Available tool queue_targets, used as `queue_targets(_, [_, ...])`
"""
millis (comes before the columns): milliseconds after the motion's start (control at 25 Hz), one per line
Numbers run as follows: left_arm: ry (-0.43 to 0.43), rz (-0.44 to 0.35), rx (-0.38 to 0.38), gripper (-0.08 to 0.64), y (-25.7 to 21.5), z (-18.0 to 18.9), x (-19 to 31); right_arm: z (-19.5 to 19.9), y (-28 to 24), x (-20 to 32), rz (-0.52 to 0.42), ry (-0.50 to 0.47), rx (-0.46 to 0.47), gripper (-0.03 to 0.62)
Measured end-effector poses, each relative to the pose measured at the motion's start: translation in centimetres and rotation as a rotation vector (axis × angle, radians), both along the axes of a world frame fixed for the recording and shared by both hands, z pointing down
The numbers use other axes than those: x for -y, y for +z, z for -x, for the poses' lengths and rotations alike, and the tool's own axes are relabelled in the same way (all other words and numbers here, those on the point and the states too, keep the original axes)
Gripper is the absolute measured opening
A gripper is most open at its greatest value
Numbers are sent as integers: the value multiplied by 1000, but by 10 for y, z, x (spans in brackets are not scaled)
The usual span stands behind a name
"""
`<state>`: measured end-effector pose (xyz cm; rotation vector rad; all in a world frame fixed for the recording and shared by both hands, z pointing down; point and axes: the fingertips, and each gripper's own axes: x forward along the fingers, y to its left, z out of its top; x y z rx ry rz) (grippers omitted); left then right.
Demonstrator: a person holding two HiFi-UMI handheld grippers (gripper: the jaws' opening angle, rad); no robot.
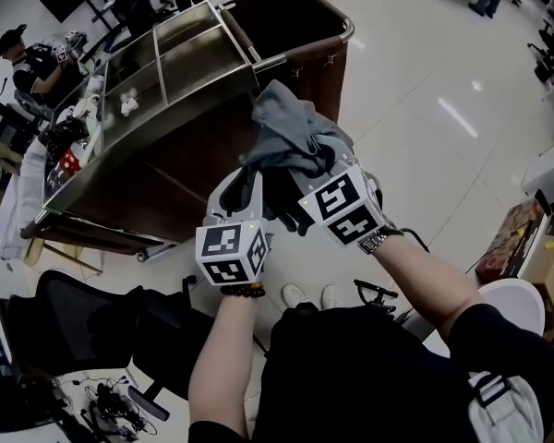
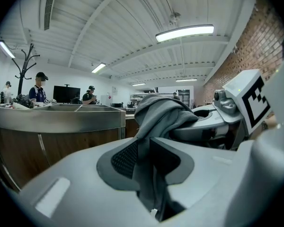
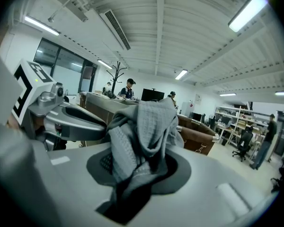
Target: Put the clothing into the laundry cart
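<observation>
— Grippers?
— Left gripper (image 2: 144, 157): jaws narrow, pinched on a thin fold of the grey clothing (image 1: 291, 132). Right gripper (image 3: 137, 164): jaws clamped on a thicker bunch of the same piece. The two sit close side by side.
— Clothing, against the laundry cart (image 1: 321, 74)?
— Held bunched in the air just beside the cart's brown side wall, near a corner of its open top, outside it.
</observation>
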<state>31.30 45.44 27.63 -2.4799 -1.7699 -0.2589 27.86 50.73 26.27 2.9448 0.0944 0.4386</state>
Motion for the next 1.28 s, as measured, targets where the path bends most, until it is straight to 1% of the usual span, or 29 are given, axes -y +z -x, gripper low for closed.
queue_targets(240, [70, 7, 1, 78, 2, -8, -20, -6, 0, -17, 1, 64, -3, 132])
queue_targets(520, [157, 25, 2, 78, -1, -45, -33, -39, -3, -26, 16, 150, 0, 132])
queue_targets(720, [206, 36, 4, 78, 0, -60, -38, -53, -4, -30, 26, 198, 0, 132])
queue_targets(840, [216, 40, 10, 78, 1, -67, -42, -58, -6, -33, 31, 208, 1, 132])
queue_targets(1040, [228, 27, 10, 78, 5, -67, -55, -58, -9, -46, 26, 213, -8, 132])
queue_targets(1280, [210, 43, 0, 78, 2, -63, -84, -52, -23, -73, 27, 177, -50, 132])
